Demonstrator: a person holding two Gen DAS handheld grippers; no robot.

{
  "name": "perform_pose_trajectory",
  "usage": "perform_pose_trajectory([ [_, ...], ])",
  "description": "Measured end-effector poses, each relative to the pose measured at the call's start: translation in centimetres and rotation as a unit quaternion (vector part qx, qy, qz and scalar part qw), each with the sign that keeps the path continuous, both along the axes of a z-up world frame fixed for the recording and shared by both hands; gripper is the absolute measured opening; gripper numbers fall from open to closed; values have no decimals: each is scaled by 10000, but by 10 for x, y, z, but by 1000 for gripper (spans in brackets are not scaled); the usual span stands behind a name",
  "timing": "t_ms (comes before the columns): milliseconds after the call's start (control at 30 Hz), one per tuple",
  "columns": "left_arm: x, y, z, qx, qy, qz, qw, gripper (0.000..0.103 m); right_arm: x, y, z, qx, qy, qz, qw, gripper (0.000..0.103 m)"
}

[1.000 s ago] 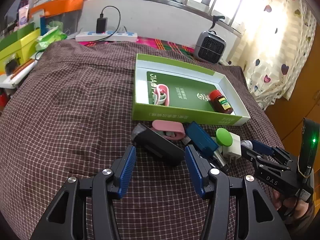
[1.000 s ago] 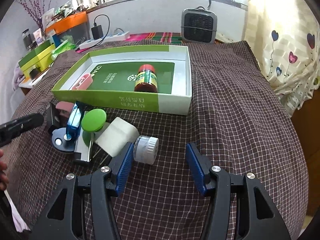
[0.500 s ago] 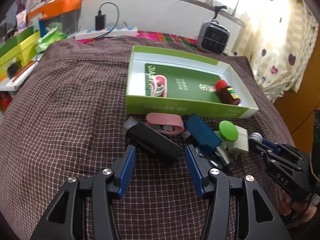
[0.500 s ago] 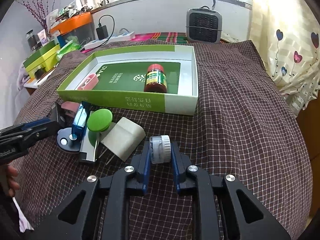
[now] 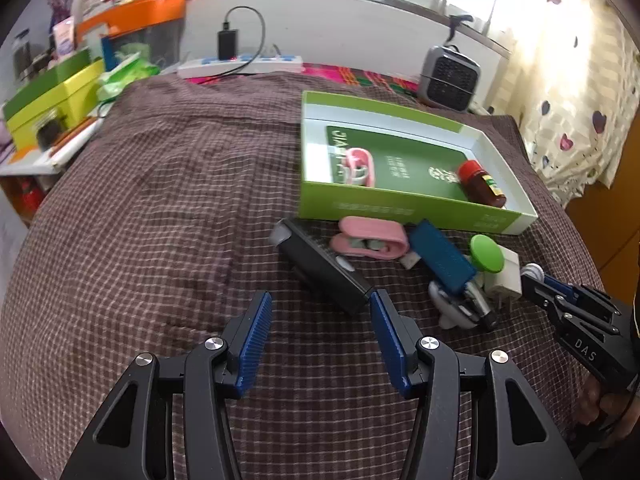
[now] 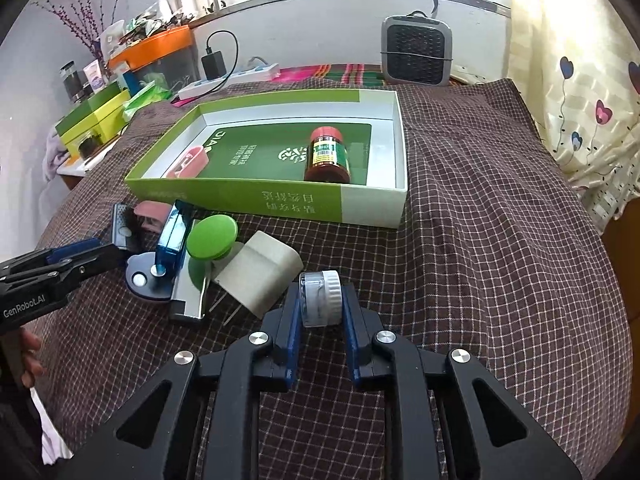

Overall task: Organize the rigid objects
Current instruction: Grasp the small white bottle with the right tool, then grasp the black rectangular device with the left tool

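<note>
The left tongs stand apart over the checked bedcover, the black rectangular device just ahead of them and not gripped. The right tongs are clamped on the small white-capped jar, beside the beige plug and short of the green tray. That round jar could twist out when lifted, or clip the tray wall.

Brown checked cloth, green-and-white box, red-capped jar, green round lid, pink case, heart-patterned curtain.
</note>
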State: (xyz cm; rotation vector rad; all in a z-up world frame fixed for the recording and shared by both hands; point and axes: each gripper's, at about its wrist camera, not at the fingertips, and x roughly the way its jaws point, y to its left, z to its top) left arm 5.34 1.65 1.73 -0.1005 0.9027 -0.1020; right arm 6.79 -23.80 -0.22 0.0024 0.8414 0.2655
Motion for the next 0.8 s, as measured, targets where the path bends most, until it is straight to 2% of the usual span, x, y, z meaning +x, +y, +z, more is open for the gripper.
perform_pose_trajectory([
  [367, -1, 25, -3, 62, 33, 294, 9995, 51, -1, 2, 0, 11, 6, 22, 10000, 20],
  [467, -2, 29, -2, -34, 8, 369, 9993, 51, -1, 2, 0, 6, 4, 7, 10000, 20],
  [567, -2, 29, 1, -272, -53, 301, 9992, 51, -1, 0, 0, 29, 1, -63, 10000, 20],
  [800, 13, 8, 2, -183, -67, 85, 9998, 51, 0, -2, 0, 77, 29, -133, 9999, 20],
])
